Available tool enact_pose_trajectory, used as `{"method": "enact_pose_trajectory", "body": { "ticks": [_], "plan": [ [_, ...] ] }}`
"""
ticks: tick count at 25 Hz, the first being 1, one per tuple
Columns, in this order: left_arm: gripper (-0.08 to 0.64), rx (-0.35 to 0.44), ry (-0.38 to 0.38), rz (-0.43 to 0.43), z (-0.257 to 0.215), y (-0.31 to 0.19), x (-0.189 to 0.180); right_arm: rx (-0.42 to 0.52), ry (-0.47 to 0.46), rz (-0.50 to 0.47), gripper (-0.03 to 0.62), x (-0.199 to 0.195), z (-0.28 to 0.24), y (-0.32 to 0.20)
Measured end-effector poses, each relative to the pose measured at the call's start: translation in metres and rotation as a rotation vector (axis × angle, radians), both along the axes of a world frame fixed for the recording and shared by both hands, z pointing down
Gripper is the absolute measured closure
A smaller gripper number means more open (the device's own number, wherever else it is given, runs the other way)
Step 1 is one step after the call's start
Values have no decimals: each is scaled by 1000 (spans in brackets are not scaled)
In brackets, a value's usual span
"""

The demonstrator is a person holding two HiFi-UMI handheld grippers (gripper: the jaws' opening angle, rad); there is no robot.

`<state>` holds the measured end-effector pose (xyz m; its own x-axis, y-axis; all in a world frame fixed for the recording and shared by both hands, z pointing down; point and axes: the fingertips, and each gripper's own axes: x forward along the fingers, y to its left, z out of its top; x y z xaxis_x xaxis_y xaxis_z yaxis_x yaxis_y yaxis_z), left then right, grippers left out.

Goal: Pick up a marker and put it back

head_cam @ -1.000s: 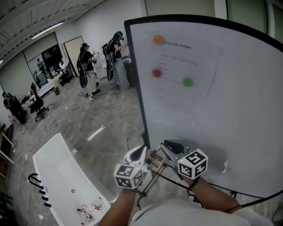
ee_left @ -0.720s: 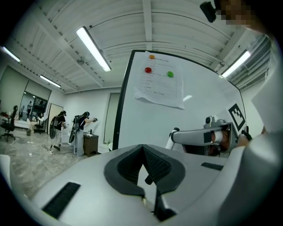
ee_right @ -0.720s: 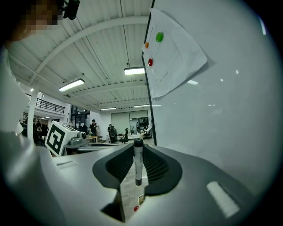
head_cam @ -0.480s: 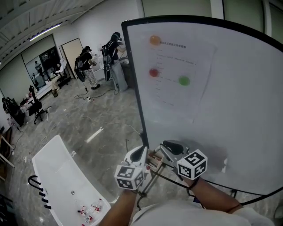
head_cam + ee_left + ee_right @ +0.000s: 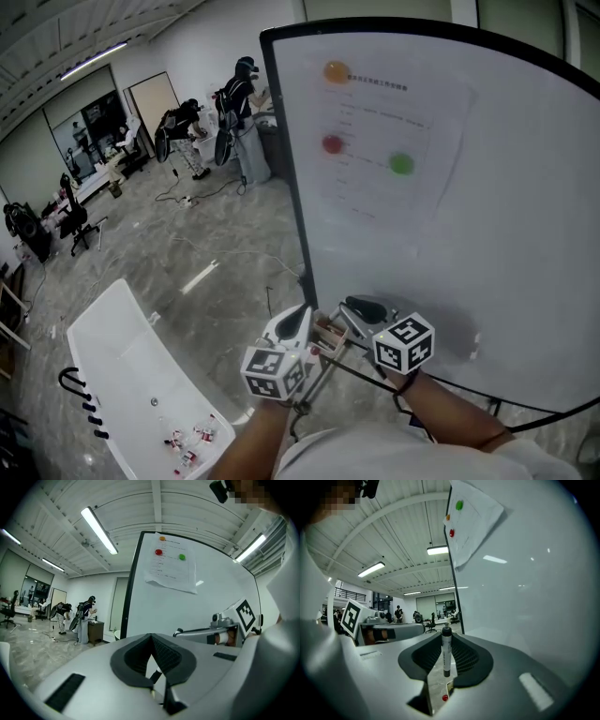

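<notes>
A marker (image 5: pixel 446 651) with a pale barrel and dark ends stands upright between the pads of my right gripper (image 5: pixel 446 638), which is shut on it. In the head view that gripper (image 5: pixel 364 310) sits low against the whiteboard (image 5: pixel 506 244), and the marker cannot be made out there. My left gripper (image 5: pixel 296 322) hangs just to its left, near the board's dark left edge. In the left gripper view its jaws (image 5: pixel 151 637) meet at the tips with nothing held.
A paper sheet (image 5: pixel 380 141) is pinned to the board by orange (image 5: pixel 336 71), red (image 5: pixel 332 144) and green (image 5: pixel 401 164) magnets. A white table (image 5: pixel 122 366) with small items stands at lower left. People (image 5: pixel 239 108) work far back on the grey floor.
Both grippers stay where they were by the board's lower edge. The head view has shifted slightly and the people in the background have moved.
</notes>
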<state>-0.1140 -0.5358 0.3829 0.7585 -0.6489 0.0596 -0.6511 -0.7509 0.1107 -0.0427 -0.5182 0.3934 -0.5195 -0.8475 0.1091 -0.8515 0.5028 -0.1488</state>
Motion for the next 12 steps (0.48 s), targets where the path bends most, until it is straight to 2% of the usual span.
{"method": "enact_pose_trajectory", "body": {
  "ticks": [6, 12],
  "plan": [
    [558, 18, -39, -32, 17, -8, -12, -91, -2, -14, 525, -9, 47, -16],
    [558, -52, -46, -23, 58, -20, -18, -178, 44, -11, 525, -13, 100, -33]
  ]
}}
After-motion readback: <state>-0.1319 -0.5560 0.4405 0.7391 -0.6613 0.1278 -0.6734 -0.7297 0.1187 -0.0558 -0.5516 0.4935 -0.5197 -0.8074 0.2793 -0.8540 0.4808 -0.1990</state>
